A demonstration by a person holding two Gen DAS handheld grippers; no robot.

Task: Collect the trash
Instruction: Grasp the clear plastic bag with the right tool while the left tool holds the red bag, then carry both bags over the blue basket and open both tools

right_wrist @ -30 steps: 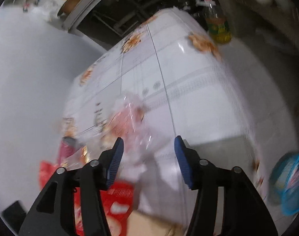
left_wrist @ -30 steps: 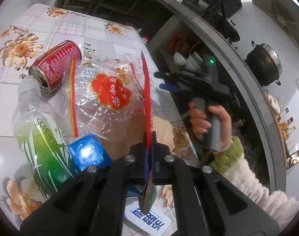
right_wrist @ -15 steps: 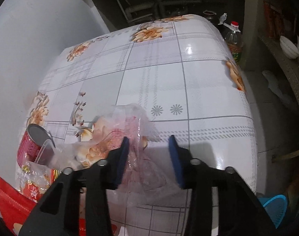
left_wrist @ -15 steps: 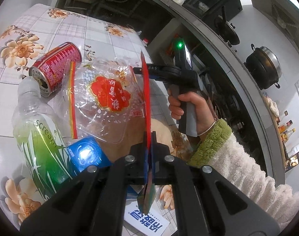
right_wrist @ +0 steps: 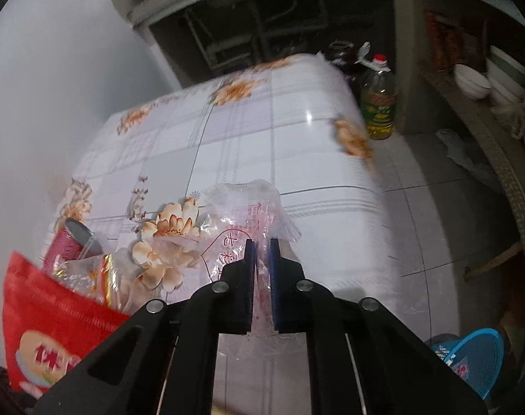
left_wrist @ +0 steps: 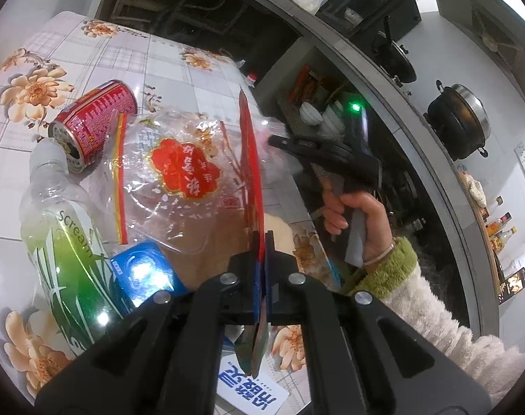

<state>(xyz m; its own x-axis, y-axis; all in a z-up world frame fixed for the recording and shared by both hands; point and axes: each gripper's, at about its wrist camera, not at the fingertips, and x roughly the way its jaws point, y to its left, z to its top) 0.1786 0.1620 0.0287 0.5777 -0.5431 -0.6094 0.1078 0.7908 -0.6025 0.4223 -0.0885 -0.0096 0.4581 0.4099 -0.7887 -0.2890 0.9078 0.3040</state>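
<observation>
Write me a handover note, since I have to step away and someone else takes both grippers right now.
Left gripper: shut on the rim of the red bag, holding it up edge-on.
Right gripper: shut on the thin clear wrapper over the table.
On the table by the bag: red can, green Scream bottle, clear packet with a red label, blue box.
Done: wrapper gripped.
Left: probably drop the wrapper into the red bag, then collect the can, bottle, packet and box.

dim indoor light | glare on tablecloth (right_wrist: 307,117) | fisheye-warped, dark corners | right view motion-blurred
</observation>
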